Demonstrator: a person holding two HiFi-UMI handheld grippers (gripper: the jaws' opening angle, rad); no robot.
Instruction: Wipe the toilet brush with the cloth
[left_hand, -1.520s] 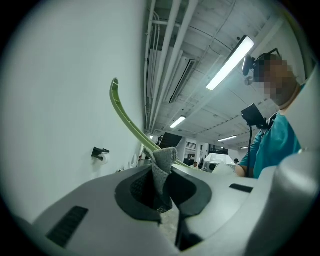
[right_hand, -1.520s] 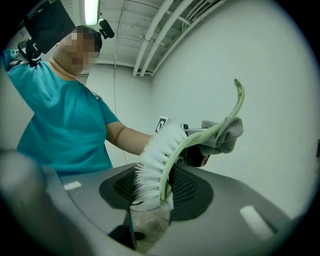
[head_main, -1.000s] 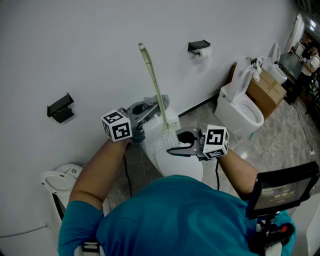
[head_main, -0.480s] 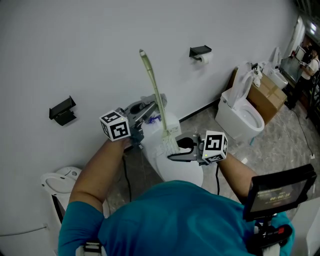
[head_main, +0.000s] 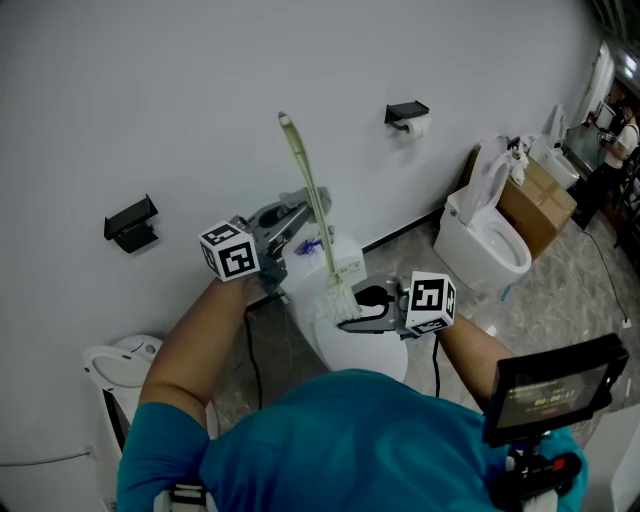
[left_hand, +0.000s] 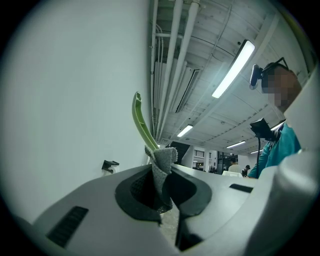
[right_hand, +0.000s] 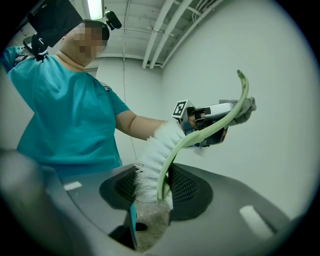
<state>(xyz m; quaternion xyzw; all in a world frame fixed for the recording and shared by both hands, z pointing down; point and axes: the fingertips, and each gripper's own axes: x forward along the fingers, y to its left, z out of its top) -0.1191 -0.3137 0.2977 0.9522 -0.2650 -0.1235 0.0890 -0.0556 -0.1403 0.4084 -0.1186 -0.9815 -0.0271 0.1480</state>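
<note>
The toilet brush has a pale green curved handle (head_main: 305, 190) and white bristles (head_main: 340, 296). It is held up in front of the white wall. My right gripper (head_main: 347, 314) is shut on its head end; in the right gripper view the bristles (right_hand: 152, 160) stand between the jaws and the handle (right_hand: 215, 125) arcs away. My left gripper (head_main: 306, 212) is shut on a grey cloth (left_hand: 161, 172), and the cloth (head_main: 312, 205) is pressed against the handle at about mid-length. In the left gripper view the handle (left_hand: 140, 122) rises just behind the cloth.
A white toilet (head_main: 362, 345) sits directly below the brush. A second toilet (head_main: 487, 240) with its lid up stands to the right, beside cardboard boxes (head_main: 545, 185). A toilet roll holder (head_main: 408, 110) and a black bracket (head_main: 130, 222) hang on the wall. Another toilet (head_main: 118, 362) is at lower left.
My left gripper has slid the cloth a little up the handle, nearer the tip. The right gripper has kept its hold on the brush head and has hardly moved.
</note>
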